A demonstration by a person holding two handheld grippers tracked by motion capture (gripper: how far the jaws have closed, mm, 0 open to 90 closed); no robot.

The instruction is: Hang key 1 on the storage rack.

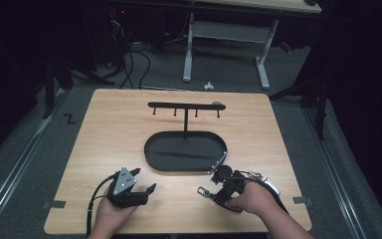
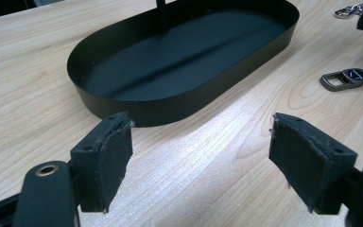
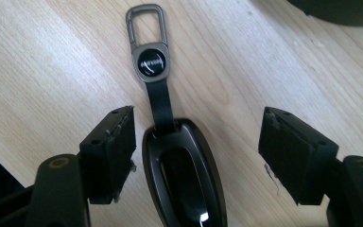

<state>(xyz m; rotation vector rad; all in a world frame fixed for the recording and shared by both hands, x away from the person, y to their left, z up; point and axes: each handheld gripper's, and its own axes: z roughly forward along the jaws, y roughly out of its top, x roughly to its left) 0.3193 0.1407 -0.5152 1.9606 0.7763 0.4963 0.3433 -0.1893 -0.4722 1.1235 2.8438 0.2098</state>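
Key fob on the bench between spread jaws, right of the tray's near end.

Left of the black oval tray's near rim, the left hand-held gripper rests on the bench, jaws spread and empty, facing the tray. Right of that rim, the right hand-held gripper stands spread wide, its pads clear of the black key fob lying flat between them. The fob's long axis runs along the jaws, strap and metal clip leading away from the hand; the right hand is nearer. The right gripper view shows the gap at each pad; the high view shows the hook rack rising from the tray.
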